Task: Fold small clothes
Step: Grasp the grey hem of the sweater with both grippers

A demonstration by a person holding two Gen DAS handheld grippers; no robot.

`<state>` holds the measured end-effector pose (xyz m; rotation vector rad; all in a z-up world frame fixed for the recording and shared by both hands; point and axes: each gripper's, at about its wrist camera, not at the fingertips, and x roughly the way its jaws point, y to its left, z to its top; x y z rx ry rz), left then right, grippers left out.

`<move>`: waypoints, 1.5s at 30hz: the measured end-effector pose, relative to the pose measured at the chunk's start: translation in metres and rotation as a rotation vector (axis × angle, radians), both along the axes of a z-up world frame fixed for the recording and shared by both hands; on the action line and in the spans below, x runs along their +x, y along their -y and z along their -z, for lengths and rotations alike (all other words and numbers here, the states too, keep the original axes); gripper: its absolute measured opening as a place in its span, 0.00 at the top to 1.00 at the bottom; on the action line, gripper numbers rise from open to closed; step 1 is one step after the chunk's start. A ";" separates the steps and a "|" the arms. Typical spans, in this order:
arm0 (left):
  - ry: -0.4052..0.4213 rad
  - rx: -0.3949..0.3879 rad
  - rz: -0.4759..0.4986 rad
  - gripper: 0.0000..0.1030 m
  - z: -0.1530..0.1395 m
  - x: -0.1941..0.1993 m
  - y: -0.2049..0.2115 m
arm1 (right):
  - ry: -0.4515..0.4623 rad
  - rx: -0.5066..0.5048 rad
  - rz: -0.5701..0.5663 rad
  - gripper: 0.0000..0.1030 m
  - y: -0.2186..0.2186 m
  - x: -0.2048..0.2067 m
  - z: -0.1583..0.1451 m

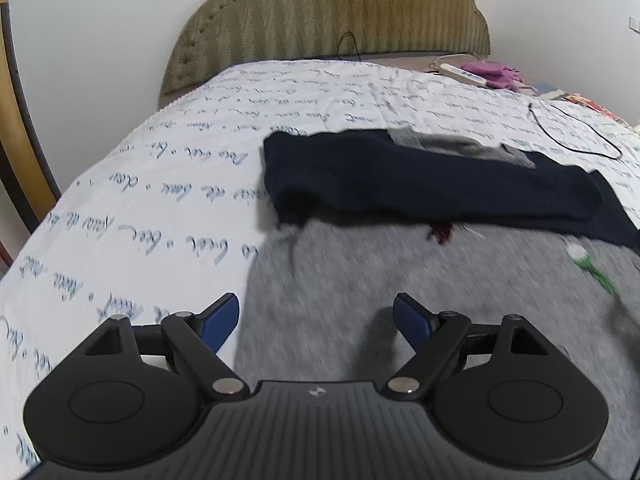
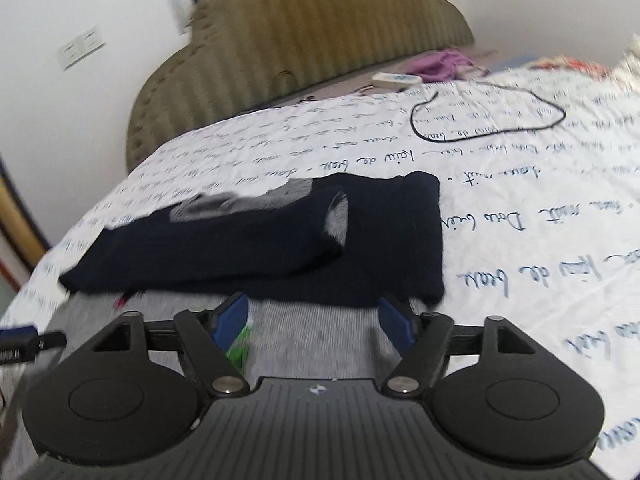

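Bed fills most of both views, covered by a white bedspread (image 1: 132, 184) printed with blue cursive writing, slightly wrinkled. Olive-tan padded headboard (image 1: 332, 12) with a stepped scalloped outline and zigzag stitching stands top center against a plain white wall (image 1: 100, 20); in the right wrist view a pale switch plate (image 2: 82, 50) sits on the wall at upper left. Curved wooden furniture edge (image 1: 16, 92) with a dark strip runs down the far left of the left wrist view, and lighting is even and soft, indoor.
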<state>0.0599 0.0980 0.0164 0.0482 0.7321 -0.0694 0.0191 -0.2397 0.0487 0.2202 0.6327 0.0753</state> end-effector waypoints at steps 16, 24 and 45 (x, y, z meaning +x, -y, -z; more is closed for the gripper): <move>-0.014 -0.070 0.076 0.18 0.002 -0.060 0.000 | -0.033 -0.123 -0.096 0.12 -0.003 -0.084 0.014; -0.024 -0.069 0.065 0.18 0.003 -0.089 -0.016 | -0.032 0.004 -0.154 0.12 0.009 -0.121 0.012; -0.043 -0.009 0.020 0.15 0.010 -0.129 -0.029 | -0.088 0.005 -0.221 0.13 0.022 -0.179 0.005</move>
